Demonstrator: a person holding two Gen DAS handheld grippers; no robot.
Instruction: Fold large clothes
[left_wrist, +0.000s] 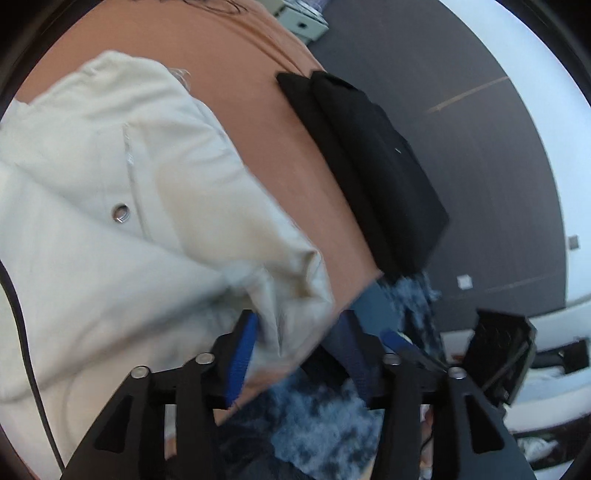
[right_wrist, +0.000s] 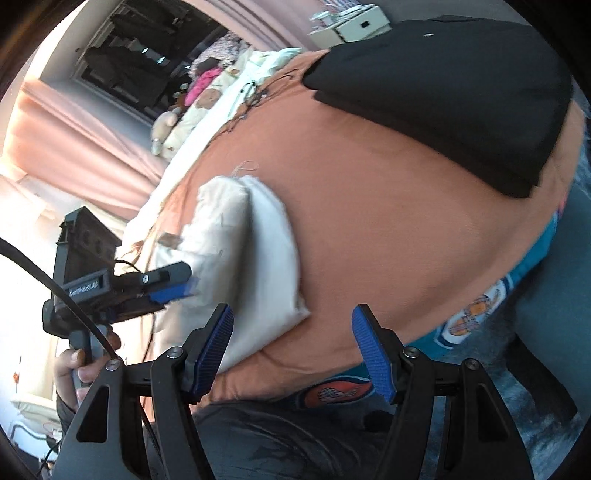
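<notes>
Left wrist view, left gripper (left_wrist: 295, 343) parted astride cream garment (left_wrist: 129, 192) corner

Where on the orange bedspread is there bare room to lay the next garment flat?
The free patch is the orange bedspread between the cream garment and the folded black garment. It is crowded at the far end, by the stuffed toys.

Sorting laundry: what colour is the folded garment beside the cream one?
Black, clearest in the right wrist view.
</notes>
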